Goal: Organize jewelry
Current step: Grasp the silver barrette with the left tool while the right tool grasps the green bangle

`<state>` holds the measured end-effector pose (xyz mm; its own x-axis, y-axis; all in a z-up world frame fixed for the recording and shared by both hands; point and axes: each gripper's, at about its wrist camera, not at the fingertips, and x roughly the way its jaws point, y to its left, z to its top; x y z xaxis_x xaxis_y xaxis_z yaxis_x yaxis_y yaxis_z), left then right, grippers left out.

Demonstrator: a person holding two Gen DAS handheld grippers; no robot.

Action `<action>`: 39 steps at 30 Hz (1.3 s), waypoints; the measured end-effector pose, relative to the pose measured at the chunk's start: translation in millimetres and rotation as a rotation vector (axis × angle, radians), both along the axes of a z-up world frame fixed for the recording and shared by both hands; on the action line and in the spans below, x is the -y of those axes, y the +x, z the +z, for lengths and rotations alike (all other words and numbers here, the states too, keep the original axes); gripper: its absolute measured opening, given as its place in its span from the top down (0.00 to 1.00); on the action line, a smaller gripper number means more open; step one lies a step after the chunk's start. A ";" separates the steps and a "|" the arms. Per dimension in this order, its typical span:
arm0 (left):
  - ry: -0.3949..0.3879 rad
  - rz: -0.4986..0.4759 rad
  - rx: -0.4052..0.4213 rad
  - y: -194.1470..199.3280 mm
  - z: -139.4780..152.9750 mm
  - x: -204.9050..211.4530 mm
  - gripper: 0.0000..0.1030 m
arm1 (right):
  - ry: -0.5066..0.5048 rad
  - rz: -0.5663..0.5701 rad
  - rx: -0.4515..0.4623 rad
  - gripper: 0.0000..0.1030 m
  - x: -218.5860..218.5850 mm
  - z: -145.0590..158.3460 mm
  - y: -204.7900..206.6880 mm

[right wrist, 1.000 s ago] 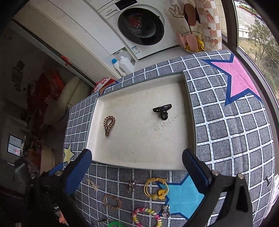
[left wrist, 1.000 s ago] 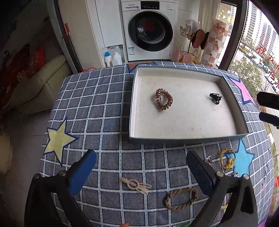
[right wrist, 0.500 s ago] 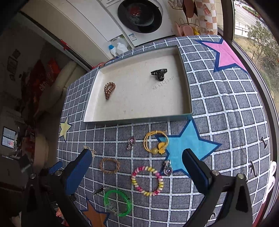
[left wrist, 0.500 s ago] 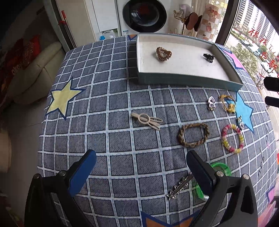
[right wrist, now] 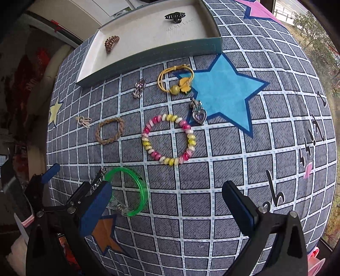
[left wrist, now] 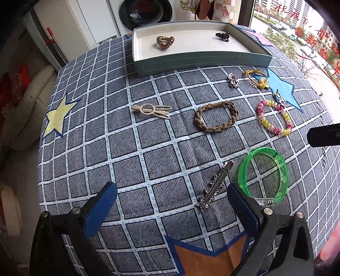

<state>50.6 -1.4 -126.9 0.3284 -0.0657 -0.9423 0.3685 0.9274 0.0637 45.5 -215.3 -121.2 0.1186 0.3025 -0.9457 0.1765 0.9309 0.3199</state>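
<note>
The shallow tray [left wrist: 201,60] at the table's far side holds a brown spiral hair tie [left wrist: 165,42] and a black claw clip [left wrist: 222,36]. On the checked cloth lie a beige hair clip [left wrist: 152,110], a braided brown band [left wrist: 216,116], a pink-yellow bead bracelet [right wrist: 169,140], a yellow hair tie [right wrist: 176,79], a heart pendant [right wrist: 198,113], a small silver charm [right wrist: 139,87], a green bangle [left wrist: 263,174] and a silver star clip [left wrist: 215,186]. My left gripper [left wrist: 172,207] is open just before the star clip. My right gripper [right wrist: 167,207] is open and empty near the bangle.
A washing machine [left wrist: 146,12] and a rack stand behind the table. A cream sofa [left wrist: 19,102] is at the left, a window at the right. The cloth has star patches, blue [right wrist: 225,89] and yellow [left wrist: 58,116].
Both grippers have pulled back from the tray toward the near side and dropped lower. The loose jewelry on the cloth has come into view. Both stay open.
</note>
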 end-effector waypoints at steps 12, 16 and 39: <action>0.018 -0.036 -0.019 7.0 -17.2 12.7 0.00 | -0.089 0.035 -0.044 0.02 -32.0 -21.7 -9.4; 0.015 -0.034 -0.022 9.3 -19.4 11.3 0.00 | -0.127 0.059 -0.050 0.19 -43.4 -26.3 -6.8; -0.120 -0.104 -0.085 4.9 -6.9 36.4 0.71 | -0.190 0.150 -0.019 0.93 -76.7 -29.4 -9.6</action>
<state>55.6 -37.8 -133.9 0.2336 -0.2089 -0.9496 0.4621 0.8832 -0.0806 35.9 -138.6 -150.6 0.0671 0.1314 -0.9891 0.0362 0.9903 0.1340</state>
